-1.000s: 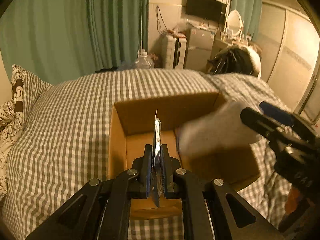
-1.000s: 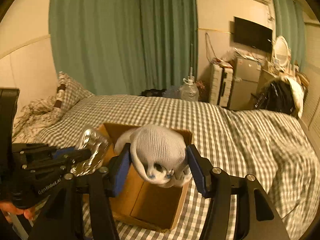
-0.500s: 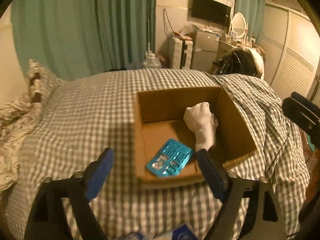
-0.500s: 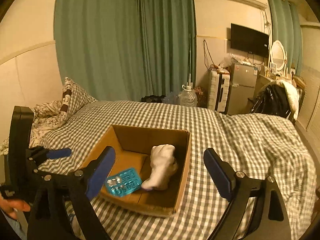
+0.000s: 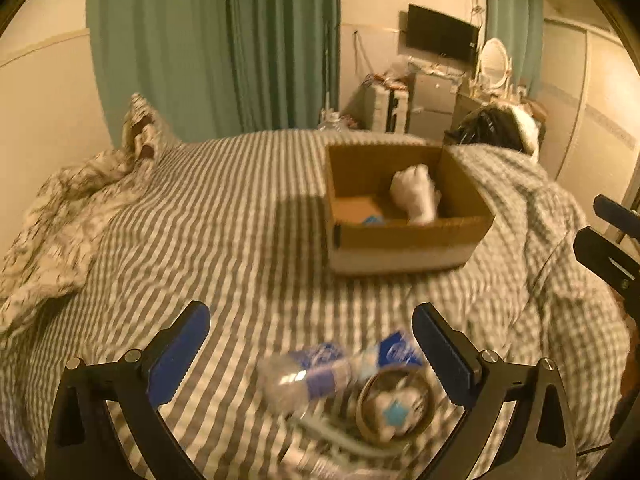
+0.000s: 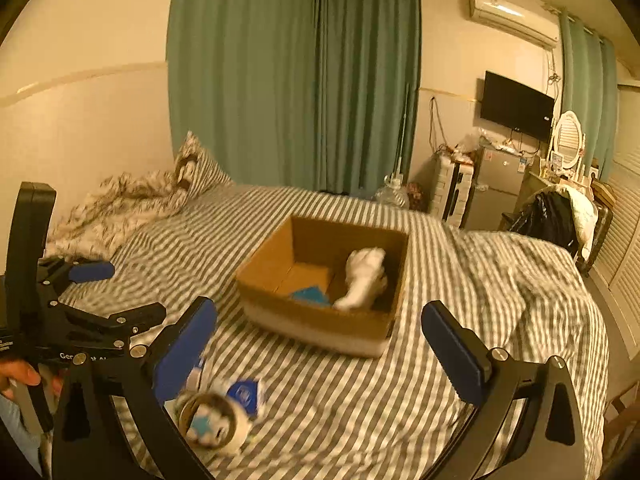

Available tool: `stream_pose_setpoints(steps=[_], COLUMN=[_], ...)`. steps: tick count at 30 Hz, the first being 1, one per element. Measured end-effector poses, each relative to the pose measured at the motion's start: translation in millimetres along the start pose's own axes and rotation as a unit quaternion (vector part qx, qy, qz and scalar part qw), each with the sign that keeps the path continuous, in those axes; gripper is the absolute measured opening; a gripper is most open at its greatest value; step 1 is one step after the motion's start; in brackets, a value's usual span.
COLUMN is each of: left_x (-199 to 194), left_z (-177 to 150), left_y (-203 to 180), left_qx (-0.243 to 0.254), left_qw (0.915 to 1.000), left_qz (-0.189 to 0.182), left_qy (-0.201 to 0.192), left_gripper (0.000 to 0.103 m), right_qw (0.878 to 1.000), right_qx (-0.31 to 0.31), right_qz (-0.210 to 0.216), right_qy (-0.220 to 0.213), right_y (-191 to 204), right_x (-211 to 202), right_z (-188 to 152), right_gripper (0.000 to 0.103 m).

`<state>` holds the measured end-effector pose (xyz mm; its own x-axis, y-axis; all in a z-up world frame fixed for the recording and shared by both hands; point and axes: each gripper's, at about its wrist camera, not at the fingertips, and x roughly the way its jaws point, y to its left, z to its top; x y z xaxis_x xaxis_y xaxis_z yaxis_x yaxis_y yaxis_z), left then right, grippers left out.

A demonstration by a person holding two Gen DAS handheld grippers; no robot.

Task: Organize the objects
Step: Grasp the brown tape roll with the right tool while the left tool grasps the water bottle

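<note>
Evidently both grippers, left gripper [image 5: 310, 344] and right gripper [image 6: 320, 334], gape wide, empty.

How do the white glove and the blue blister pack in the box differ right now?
The white glove is bulky and stands up against the right wall of the cardboard box; the blue blister pack is thin and lies flat on the floor. The glove shows nearly whole, while the blister pack is mostly hidden behind the near wall, more so in the left wrist view. Both sit inside the box, and neither gripper holds them.
</note>
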<state>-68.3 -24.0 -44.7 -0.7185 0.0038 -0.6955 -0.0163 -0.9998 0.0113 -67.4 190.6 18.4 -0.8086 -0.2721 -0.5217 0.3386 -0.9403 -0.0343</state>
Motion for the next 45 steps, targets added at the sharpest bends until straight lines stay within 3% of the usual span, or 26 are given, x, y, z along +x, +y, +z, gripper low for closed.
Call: stream_pose_setpoints(steps=[5, 10, 13, 21, 28, 31, 33, 34, 45], left_x=[16, 28, 38, 59, 62, 62, 62, 63, 67], left_z=[-35, -59, -66, -72, -71, -71, -71, -70, -66], left_y=[11, 2, 3, 32, 51, 52, 51, 50, 36], left_qx=[0.001, 0.094, 0.120, 0.049, -0.015, -0.019, -0.018, -0.016, -0.026], left_qw=[0.9990, 0.9930, 0.9888, 0.9929, 0.9939, 0.9940, 0.9939, 0.9937, 0.9933], left_qz=[0.027, 0.054, 0.072, 0.053, 0.027, 0.023, 0.024, 0.026, 0.022], left_qy=[0.035, 0.047, 0.052, 0.094, 0.106, 0.106, 0.106, 0.108, 0.111], left_gripper=[0.103, 0.103, 0.103, 0.103, 0.103, 0.103, 0.103, 0.103, 0.103], right_qw=[0.999, 0.995, 0.992, 0.984, 0.977, 0.974, 0.973, 0.972, 0.986], right_qx=[0.007, -0.001, -0.018, -0.044, -0.061, -0.071, -0.068, -0.064, -0.007], right_qz=[0.016, 0.040, 0.044, 0.066, 0.083, 0.080, 0.080, 0.085, 0.084], right_qy=[0.040, 0.094, 0.117, 0.158, 0.188, 0.201, 0.207, 0.209, 0.145], right_y=[25, 49, 61, 81, 98, 103, 101, 99, 47], right_x=[17, 48, 65, 94, 115, 124, 127, 129, 94], right_z=[-38, -77, -94, -119, -131, -137, -139, -139, -104], right_gripper=[0.103, 0.103, 0.103, 0.103, 0.103, 0.103, 0.095, 0.085, 0.084])
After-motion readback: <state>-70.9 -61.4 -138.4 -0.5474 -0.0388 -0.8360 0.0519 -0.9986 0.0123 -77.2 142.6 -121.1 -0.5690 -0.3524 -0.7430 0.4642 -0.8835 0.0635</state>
